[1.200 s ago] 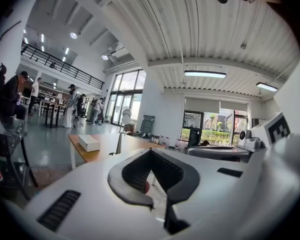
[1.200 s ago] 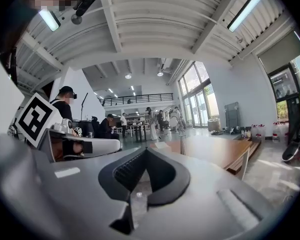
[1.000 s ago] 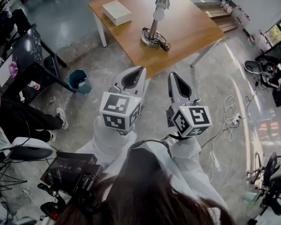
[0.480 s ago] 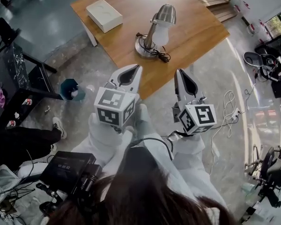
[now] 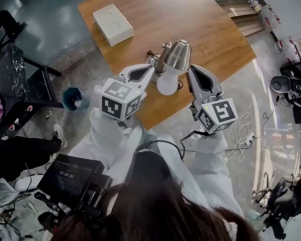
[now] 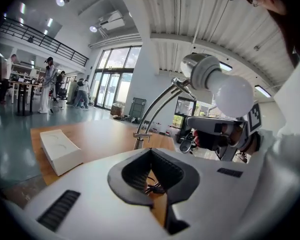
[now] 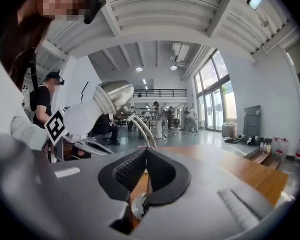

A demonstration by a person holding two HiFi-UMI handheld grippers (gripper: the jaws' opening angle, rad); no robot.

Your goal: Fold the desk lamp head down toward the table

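Note:
A desk lamp stands near the front edge of the wooden table (image 5: 215,29), its metal head (image 5: 176,55) raised and its white bulb (image 5: 167,83) pointing toward me. My left gripper (image 5: 148,68) is just left of the head and my right gripper (image 5: 192,70) just right of it. Both are shut with nothing in them and touch nothing. The left gripper view shows the head (image 6: 202,71), bulb (image 6: 232,95) and curved arm (image 6: 157,109) above the left gripper (image 6: 151,151). In the right gripper view the head (image 7: 112,95) is up left of the right gripper (image 7: 146,151).
A white box (image 5: 113,24) lies on the table's far left part. On the floor to the left are a teal bin (image 5: 72,98) and a black desk (image 5: 15,79). White cables (image 5: 241,129) trail on the floor at right, with wooden steps (image 5: 246,19) behind the table.
Both grippers have moved forward over the table's front edge, from well short of it to either side of the lamp head. Their jaws stayed shut.

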